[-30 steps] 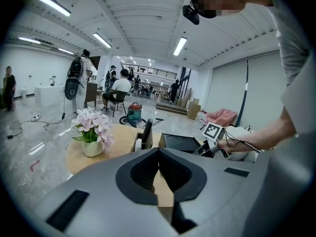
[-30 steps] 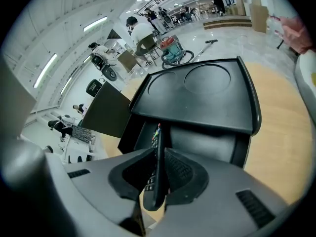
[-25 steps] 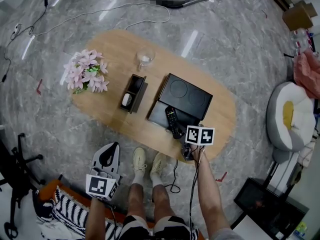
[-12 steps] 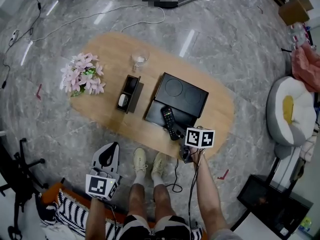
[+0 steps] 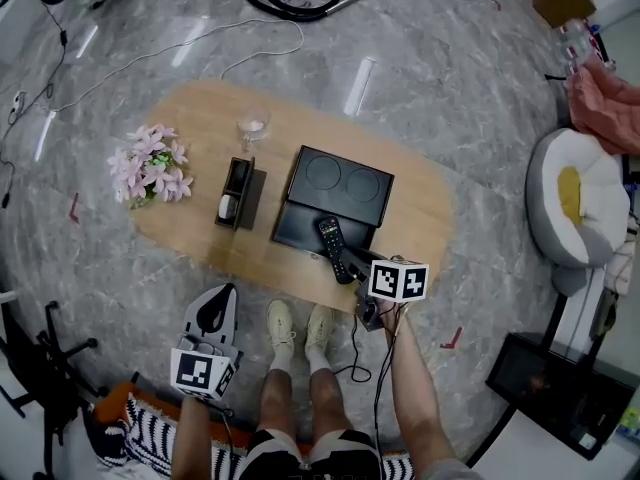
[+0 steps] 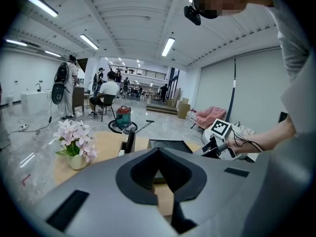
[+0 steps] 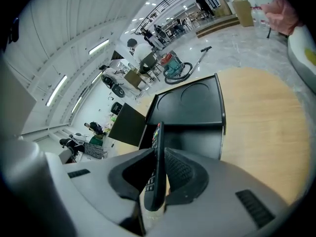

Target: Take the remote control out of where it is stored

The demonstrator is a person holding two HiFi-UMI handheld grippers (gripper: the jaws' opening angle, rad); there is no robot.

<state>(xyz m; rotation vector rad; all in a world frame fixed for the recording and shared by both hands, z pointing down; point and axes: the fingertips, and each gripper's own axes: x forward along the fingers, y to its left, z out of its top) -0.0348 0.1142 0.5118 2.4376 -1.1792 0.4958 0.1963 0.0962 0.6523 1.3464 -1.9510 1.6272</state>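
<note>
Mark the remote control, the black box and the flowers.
remote control [image 5: 331, 240]: head view, middle of its button face.
black box [image 5: 342, 180]: head view, top panel between the two circles.
flowers [image 5: 146, 164]: head view, centre of the pink bunch.

grey marble floor [image 5: 480, 88], oval wooden table [image 5: 420, 218], ceiling strip lights [image 6: 168, 47]

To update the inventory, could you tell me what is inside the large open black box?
The black box looks bare where its floor shows; the remote, held by the right gripper, covers the rest.
</note>
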